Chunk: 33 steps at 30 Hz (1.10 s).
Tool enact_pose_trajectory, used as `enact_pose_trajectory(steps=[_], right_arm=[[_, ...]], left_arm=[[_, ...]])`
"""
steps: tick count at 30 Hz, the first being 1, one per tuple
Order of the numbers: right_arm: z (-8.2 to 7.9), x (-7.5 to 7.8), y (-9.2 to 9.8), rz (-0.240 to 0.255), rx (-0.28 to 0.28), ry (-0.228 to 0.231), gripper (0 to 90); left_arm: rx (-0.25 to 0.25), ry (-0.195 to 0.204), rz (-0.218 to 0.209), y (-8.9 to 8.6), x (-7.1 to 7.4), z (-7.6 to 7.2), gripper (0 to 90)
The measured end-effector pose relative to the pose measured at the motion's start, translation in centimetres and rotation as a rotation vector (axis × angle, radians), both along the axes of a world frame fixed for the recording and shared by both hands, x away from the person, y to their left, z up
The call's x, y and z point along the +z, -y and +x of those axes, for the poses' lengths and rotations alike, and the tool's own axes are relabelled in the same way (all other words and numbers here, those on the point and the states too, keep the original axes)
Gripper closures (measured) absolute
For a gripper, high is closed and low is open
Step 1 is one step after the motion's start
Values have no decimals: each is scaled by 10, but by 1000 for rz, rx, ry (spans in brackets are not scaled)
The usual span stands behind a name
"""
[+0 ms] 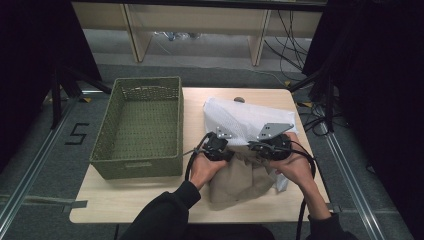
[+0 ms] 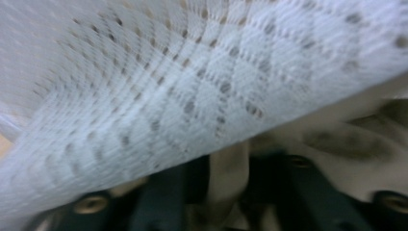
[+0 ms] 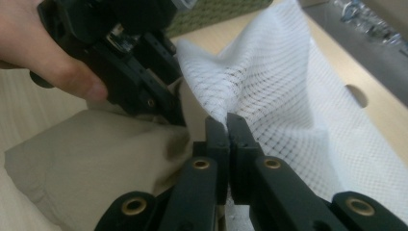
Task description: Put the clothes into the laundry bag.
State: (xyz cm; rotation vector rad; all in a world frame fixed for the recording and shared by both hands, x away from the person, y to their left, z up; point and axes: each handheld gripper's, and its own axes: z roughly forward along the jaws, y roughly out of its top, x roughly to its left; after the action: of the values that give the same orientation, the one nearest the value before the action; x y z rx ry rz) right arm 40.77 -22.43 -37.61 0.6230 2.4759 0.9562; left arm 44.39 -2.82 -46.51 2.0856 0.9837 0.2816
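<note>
On the wooden table point(image 1: 125, 200), just right of the green woven basket point(image 1: 140, 127), lies a white mesh laundry bag point(image 1: 245, 117) with a beige garment point(image 1: 240, 180) at its near end. The right gripper point(image 3: 226, 126) has its jaws pressed together, pinching a fold of the mesh at the bag's edge. The left gripper point(image 1: 216, 145) sits close beside it — in its own blurred view the jaws stand somewhat apart with a strip of beige cloth between them, though whether they press on it I cannot tell.
</note>
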Motion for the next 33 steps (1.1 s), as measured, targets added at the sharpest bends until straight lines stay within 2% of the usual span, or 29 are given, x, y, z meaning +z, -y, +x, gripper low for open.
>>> enact_pose_trajectory(steps=[1, 2, 3, 4, 7, 10, 11, 12, 13, 14, 15, 16, 17, 19, 20, 21, 22, 23, 25, 26, 27, 30, 31, 33], right_arm=[[2, -6, 1, -13, 4, -22, 900], [3, -10, 2, -4, -4, -21, 900], [3, -11, 3, -2, -9, -25, 900], [4, -12, 5, 1, -10, -31, 900], [4, -11, 6, 2, -11, -27, 900], [4, -12, 5, -1, -13, -32, 900], [3, -12, 3, -4, -8, -32, 900], [3, -12, 3, -4, -8, -32, 900], [4, -12, 2, -14, 5, -27, 900], [4, -12, 2, -14, 5, -27, 900], [4, -13, 1, -16, 3, -23, 900], [4, -13, 1, -16, 3, -23, 900], [4, -13, 0, -14, 4, -28, 900], [5, -14, 0, -14, 7, -30, 900], [5, -14, 0, -14, -2, -32, 900], [5, -15, 0, -14, -2, -35, 900], [5, -15, 0, -16, 0, -38, 900], [5, -16, -1, -20, 2, -38, 900], [4, -17, -2, -29, -4, -39, 900], [2, -16, -3, -29, -5, -39, 900], [2, -16, -3, -29, -5, -39, 900], [2, -12, -4, -26, 25, -18, 900], [0, -10, -4, -17, 19, -24, 900], [-1, -5, -4, -6, 18, -12, 900]], left_arm=[[1, 5, 3, -2, 0, -3, 559], [1, -8, 25, -10, 6, -12, 487], [1, -8, 25, -10, 6, -12, 416], [-8, 19, 36, -19, 14, -25, 352], [-16, 44, 66, -31, 23, -41, 245], [-25, 9, 82, -47, 26, -58, 200], [-38, -2, 81, -50, 23, -62, 164], [-41, -8, 76, -51, 18, -65, 164], [-72, -31, 88, -49, 5, -67, 164], [-72, -31, 88, -49, 5, -67, 163], [-105, -47, 94, -46, -1, -66, 163], [-116, -52, 79, -42, -7, -65, 163], [-134, -55, 90, -37, -13, -64, 145], [-143, -54, 125, -28, -17, -63, 44], [-141, -41, 137, -24, -18, -60, 0], [-136, -23, 153, -20, -19, -59, 27], [-154, 37, 172, -17, -20, -57, 160], [-167, 92, 186, -16, -20, -54, 406], [-155, 86, 169, -14, -20, -50, 578], [-160, 94, 168, -13, -17, -49, 691], [-160, 114, 168, -14, -13, -48, 691], [-141, 150, 105, -13, 7, -45, 781], [-141, 163, 107, -15, 16, -43, 790], [-94, 175, 36, -13, 27, -37, 797]])
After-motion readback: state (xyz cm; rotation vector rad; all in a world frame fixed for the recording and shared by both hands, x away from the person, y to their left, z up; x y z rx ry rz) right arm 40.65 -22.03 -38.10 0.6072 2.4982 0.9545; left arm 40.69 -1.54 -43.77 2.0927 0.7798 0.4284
